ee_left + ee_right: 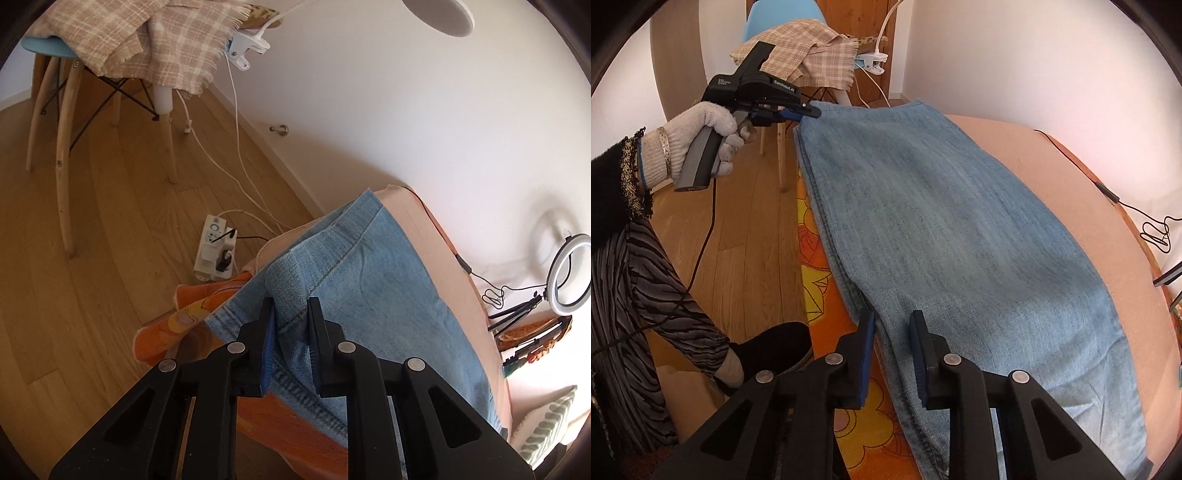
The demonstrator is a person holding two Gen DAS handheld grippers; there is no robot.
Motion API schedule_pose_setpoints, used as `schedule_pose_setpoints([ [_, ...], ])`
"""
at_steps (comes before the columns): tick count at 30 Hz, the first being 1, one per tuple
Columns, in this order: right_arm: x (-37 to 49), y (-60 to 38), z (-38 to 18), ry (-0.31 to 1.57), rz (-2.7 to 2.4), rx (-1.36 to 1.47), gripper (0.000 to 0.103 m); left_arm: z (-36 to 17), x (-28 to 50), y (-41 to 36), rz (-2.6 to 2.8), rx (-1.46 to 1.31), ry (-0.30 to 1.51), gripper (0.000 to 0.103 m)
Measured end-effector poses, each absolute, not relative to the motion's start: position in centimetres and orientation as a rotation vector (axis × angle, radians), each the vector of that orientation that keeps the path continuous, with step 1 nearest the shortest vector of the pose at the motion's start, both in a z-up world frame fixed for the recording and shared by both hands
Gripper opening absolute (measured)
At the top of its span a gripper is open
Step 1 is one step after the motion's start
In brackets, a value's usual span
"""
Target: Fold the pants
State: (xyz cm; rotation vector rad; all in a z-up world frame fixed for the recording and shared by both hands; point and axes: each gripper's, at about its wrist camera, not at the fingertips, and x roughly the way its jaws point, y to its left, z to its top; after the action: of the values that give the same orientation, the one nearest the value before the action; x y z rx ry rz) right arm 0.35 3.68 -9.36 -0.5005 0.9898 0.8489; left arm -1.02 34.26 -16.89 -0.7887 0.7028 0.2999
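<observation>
Light blue denim pants (942, 221) lie folded lengthwise on a peach-covered table (1071, 177). In the left wrist view my left gripper (290, 314) is shut on a raised fold of the pants (388, 295) at their near-left corner. In the right wrist view that left gripper (812, 110), held by a gloved hand (698, 125), pinches the far left corner. My right gripper (892, 325) is shut on the layered left edge of the pants at the near end, and denim fills the gap between its pads.
An orange flowered cloth (820, 258) hangs over the table's left side. A chair with a plaid blanket (147, 48), a power strip (216, 251) and cables stand on the wooden floor. A ring light (570, 273) and a pillow (546, 424) are at the right. A person's black shoe (775, 347) is near the table.
</observation>
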Motion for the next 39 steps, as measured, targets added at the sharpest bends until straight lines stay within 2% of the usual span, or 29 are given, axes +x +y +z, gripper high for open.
schedule_pose_setpoints([
  [5, 0.8, 3.6, -9.5, 0.992, 0.847, -0.498, 0.017, -16.7, -2.3, 34.4, 0.361, -0.83, 0.695, 0.025],
  [7, 0.9, 3.6, -9.3, 0.992, 0.847, -0.496, 0.017, -16.7, -3.1, 34.8, 0.443, -0.834, 0.716, 0.055],
  [8, 0.9, 3.6, -9.3, 0.992, 0.847, -0.494, 0.018, -16.9, -3.4, 35.0, 0.46, -0.845, 0.722, 0.055],
  [16, 0.8, 4.1, -9.7, 0.994, 0.844, -0.495, 0.022, -20.0, -4.3, 37.2, 0.347, -1.114, 0.663, 0.055],
  [26, 1.0, 4.1, -10.0, 0.998, 0.839, -0.491, 0.026, -16.8, -2.6, 35.6, 0.223, -1.042, 0.572, 0.054],
  [34, 1.0, 4.4, -10.1, 1.002, 0.837, -0.493, 0.03, -17.5, -0.8, 34.9, 0.241, -0.938, 0.66, 0.053],
  [35, 1.0, 4.4, -10.1, 1.003, 0.836, -0.49, 0.03, -17.3, -0.6, 34.8, 0.252, -0.916, 0.667, 0.051],
  [36, 1.0, 4.4, -10.1, 1.004, 0.836, -0.489, 0.03, -17.2, -0.5, 34.7, 0.263, -0.898, 0.671, 0.044],
  [37, 1.0, 4.4, -10.1, 1.003, 0.835, -0.488, 0.03, -17.1, -0.3, 34.6, 0.283, -0.878, 0.676, 0.029],
  [38, 1.0, 4.4, -10.1, 1.003, 0.833, -0.489, 0.03, -17.1, -0.2, 34.5, 0.297, -0.856, 0.674, 0.024],
  [39, 1.0, 4.4, -10.0, 1.003, 0.833, -0.49, 0.03, -17.0, -0.1, 34.4, 0.297, -0.84, 0.671, 0.024],
])
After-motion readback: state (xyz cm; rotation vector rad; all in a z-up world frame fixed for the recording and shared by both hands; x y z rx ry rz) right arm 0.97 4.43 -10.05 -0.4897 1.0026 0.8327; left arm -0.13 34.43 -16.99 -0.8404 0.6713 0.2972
